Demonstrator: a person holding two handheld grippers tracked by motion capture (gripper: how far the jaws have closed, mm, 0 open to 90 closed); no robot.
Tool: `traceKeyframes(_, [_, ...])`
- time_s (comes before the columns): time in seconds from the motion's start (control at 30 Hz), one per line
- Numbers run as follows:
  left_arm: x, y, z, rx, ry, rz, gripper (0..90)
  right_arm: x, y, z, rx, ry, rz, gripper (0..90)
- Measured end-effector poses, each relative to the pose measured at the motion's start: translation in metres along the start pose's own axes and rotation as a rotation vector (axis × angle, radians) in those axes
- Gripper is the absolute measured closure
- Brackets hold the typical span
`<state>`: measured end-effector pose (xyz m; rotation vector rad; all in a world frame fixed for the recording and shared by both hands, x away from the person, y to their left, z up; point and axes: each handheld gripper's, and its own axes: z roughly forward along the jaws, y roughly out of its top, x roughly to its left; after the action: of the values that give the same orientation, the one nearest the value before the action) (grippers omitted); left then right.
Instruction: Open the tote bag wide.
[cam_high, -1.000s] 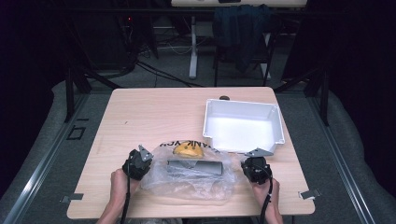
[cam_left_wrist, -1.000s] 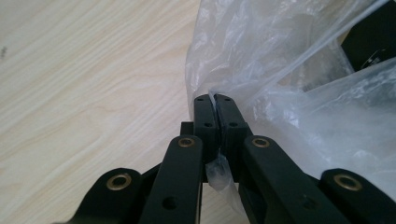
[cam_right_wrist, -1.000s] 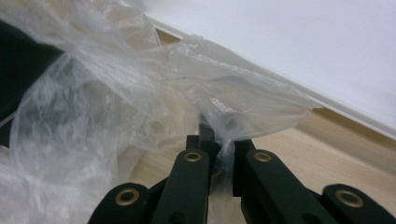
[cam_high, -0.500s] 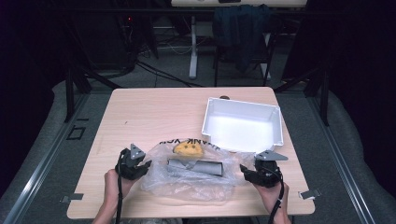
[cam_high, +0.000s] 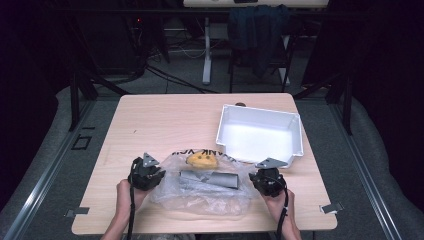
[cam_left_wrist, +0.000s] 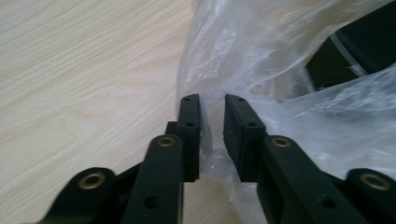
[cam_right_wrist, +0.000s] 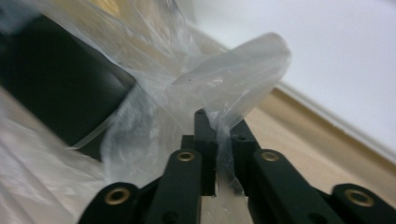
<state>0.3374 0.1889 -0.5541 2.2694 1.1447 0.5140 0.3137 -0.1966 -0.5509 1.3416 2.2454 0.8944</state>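
Bag (cam_high: 200, 192) print, upside down, reads partly "ANK YOU"

wooden table (cam_high: 165, 125), clear plastic bag (cam_high: 202, 197), white bin (cam_high: 260, 135)

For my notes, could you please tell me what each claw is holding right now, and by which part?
Both hold the clear plastic bag. The left claw has its left edge between the jaws; the right claw pinches a fold at its right edge.

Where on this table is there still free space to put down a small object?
The light wooden table is bare across its far-left area, left of the white rectangular plastic bin and beyond the clear crumpled plastic bag. The near edge is crowded: both tongs pinch the bag's two ends.
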Motion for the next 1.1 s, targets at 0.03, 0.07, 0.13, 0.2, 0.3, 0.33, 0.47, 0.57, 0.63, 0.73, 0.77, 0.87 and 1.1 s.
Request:
traceKeyframes(0.03, [-0.001, -0.001, 0.004, 0.013, 0.018, 0.015, 81.1, 0.0, -0.001, 0.003, 0.013, -0.014, 0.0, 89.0])
traceKeyframes(0.07, [-0.002, -0.002, 0.005, 0.018, 0.034, 0.02, 83.1, -0.001, -0.002, 0.006, 0.051, -0.036, 0.001, 89.5])
traceKeyframes(0.13, [-0.004, -0.003, 0.008, 0.038, 0.044, 0.036, 85.6, -0.003, -0.004, 0.008, 0.076, -0.049, 0.004, 89.8])
traceKeyframes(0.2, [-0.005, -0.005, 0.007, 0.053, 0.058, 0.063, 87.4, -0.004, -0.007, 0.007, 0.102, -0.06, -0.008, 90.0])
traceKeyframes(0.3, [-0.007, -0.007, 0.005, 0.067, 0.067, 0.09, 87.9, -0.003, -0.012, 0.0, 0.12, -0.047, -0.012, 90.0])
traceKeyframes(0.33, [-0.007, -0.008, 0.004, 0.075, 0.066, 0.097, 88.0, -0.003, -0.013, -0.003, 0.128, -0.037, -0.015, 90.0])
traceKeyframes(0.47, [-0.005, -0.01, 0.004, 0.09, 0.068, 0.114, 85.1, 0.0, -0.018, -0.011, 0.143, 0.003, -0.033, 89.8])
traceKeyframes(0.57, [0.001, -0.007, -0.004, 0.07, 0.035, 0.068, 67.8, -0.002, -0.017, -0.015, 0.112, 0.034, -0.026, 82.8])
traceKeyframes(0.63, [0.006, -0.004, -0.015, 0.03, 0.007, 0.039, 57.0, -0.006, -0.014, -0.021, 0.073, 0.066, 0.003, 74.2])
traceKeyframes(0.73, [0.01, 0.001, -0.034, -0.023, -0.012, 0.023, 48.4, -0.012, -0.01, -0.031, 0.027, 0.081, 0.03, 58.3])
traceKeyframes(0.77, [0.009, 0.003, -0.039, -0.044, -0.015, 0.016, 46.2, -0.014, -0.009, -0.035, 0.011, 0.097, 0.035, 53.7])
traceKeyframes(0.87, [0.009, 0.007, -0.054, -0.078, -0.038, 0.022, 43.2, -0.016, -0.006, -0.047, -0.026, 0.104, 0.034, 40.3])
traceKeyframes(1.1, [-0.01, 0.016, -0.073, -0.158, -0.191, 0.076, 41.5, -0.016, 0.002, -0.073, -0.115, 0.097, 0.029, 28.2])
